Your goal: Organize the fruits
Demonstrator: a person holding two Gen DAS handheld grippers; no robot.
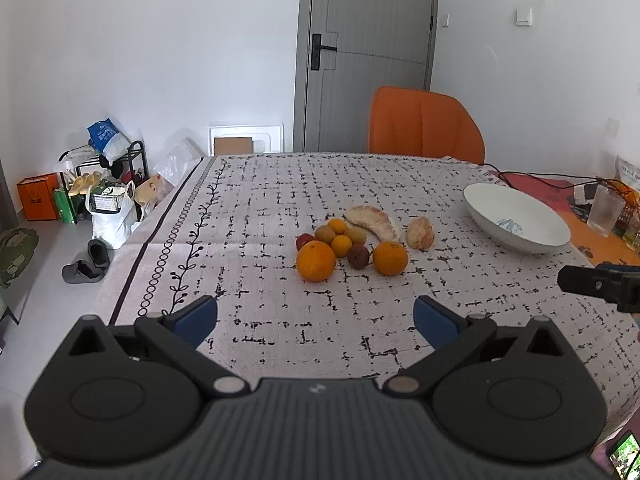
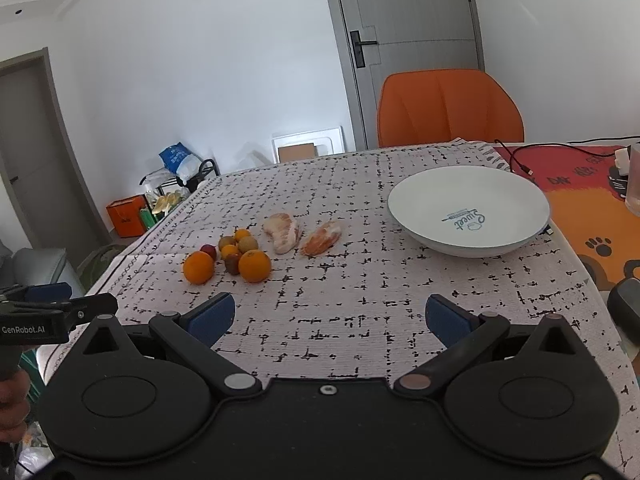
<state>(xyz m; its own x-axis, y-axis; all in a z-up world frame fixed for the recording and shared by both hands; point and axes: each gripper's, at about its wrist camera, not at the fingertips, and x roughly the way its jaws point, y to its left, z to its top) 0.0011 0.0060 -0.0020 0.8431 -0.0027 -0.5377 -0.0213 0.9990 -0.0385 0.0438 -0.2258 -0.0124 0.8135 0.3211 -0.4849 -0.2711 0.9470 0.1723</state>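
A cluster of fruit lies mid-table: two oranges (image 1: 316,261) (image 1: 390,258), small yellow-orange fruits, kiwis (image 1: 325,234), a dark lychee (image 1: 357,257), a red fruit and two peeled pomelo pieces (image 1: 374,222) (image 1: 420,233). The oranges (image 2: 198,267) (image 2: 254,266) and pomelo pieces (image 2: 283,232) also show in the right wrist view. A white bowl (image 1: 516,218) (image 2: 469,210) sits to the right, empty. My left gripper (image 1: 316,318) is open and empty, short of the fruit. My right gripper (image 2: 330,318) is open and empty, short of the bowl.
An orange chair (image 1: 424,126) stands behind the table. A glass (image 1: 606,214), cables and a red-orange mat (image 2: 592,200) lie at the far right. Bags, a rack and shoes (image 1: 86,266) are on the floor to the left. The patterned cloth (image 1: 280,320) covers the table.
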